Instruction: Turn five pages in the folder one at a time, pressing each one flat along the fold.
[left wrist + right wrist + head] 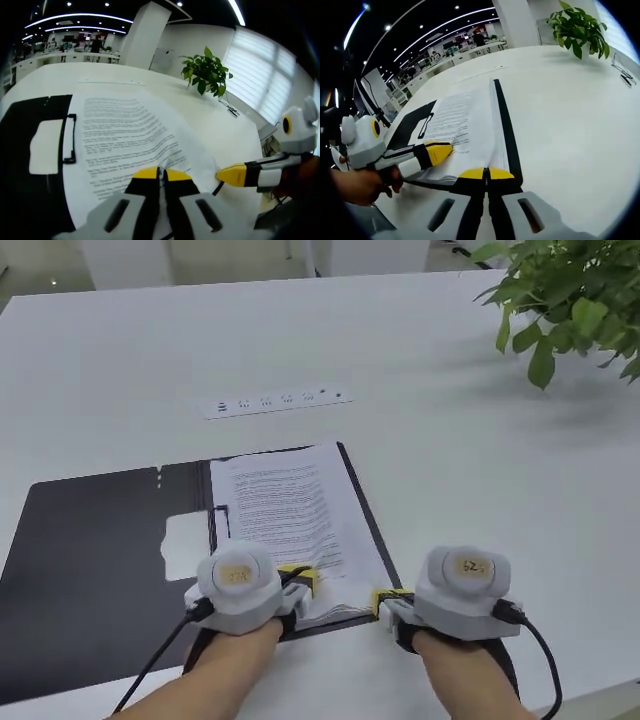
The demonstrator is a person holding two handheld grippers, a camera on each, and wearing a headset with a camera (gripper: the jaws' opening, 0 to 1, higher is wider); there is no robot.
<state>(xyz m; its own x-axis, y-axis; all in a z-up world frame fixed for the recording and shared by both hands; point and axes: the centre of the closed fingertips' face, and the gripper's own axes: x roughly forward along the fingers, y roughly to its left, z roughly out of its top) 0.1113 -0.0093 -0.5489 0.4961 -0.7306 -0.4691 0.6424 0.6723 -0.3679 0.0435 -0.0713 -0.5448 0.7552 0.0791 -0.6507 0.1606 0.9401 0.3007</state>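
Head view looks down on a white table where a black folder lies open, its bare left cover spread toward 8 o'clock and a stack of printed pages lying on its right half near the centre. A white label sits on the left cover, just beside the pages. A white power strip lies on the table at 12 o'clock from the folder, well apart from it, and a leafy green plant stands at 2 o'clock. The left gripper rests its yellow tips on the bottom edge of the top page, at 6 o'clock of the stack. In the left gripper view its jaws are closed together with the tips touching the paper, which puckers slightly there; whether a sheet is caught between them cannot be told. A black clip holds the pages along the fold at 9 o'clock. The right gripper sits at the stack's lower right corner, at 5 o'clock; in the right gripper view its jaws are closed tip to tip, holding nothing, just beside the folder's black right edge
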